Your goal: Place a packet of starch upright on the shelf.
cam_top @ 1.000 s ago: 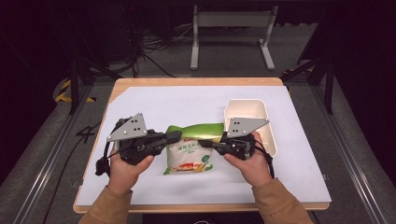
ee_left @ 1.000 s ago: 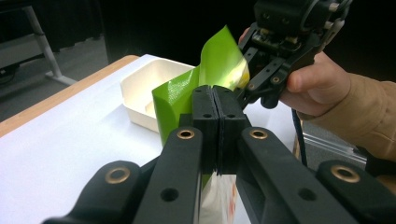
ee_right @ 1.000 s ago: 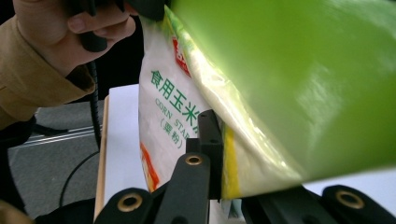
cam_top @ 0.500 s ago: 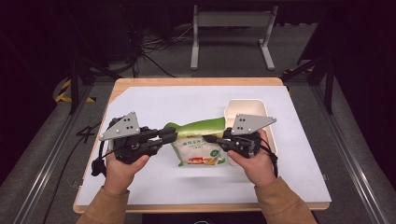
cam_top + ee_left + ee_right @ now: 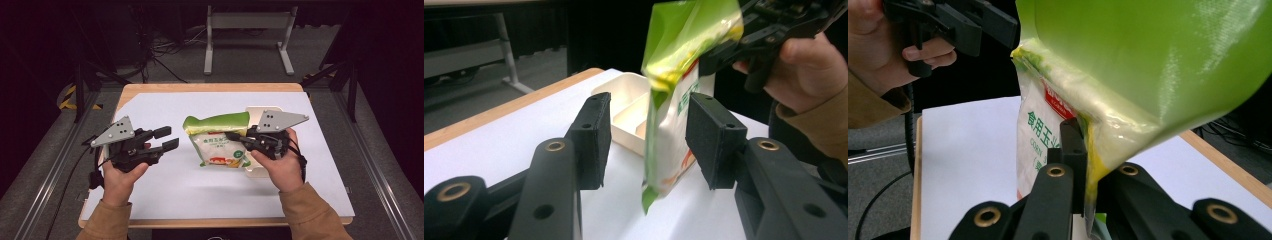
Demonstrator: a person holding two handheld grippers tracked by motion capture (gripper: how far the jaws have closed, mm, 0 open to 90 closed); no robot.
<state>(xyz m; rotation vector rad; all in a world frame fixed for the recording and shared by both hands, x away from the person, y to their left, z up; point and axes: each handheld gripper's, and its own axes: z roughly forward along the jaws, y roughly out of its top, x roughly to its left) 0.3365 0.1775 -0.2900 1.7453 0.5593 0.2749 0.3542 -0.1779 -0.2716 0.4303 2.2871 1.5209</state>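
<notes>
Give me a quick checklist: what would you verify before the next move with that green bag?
1. Right tool shut on the green bag: ok; its jaws pinch the bag's edge in the right gripper view.
2. Left tool open and off the bag: ok.
3. Bag lifted off the white sheet: seems so in the left gripper view, where it hangs upright.
4. White tray free to take something: partly; its near compartments look empty, the rest is hidden.
5. Bag sealed: cannot tell.
</notes>
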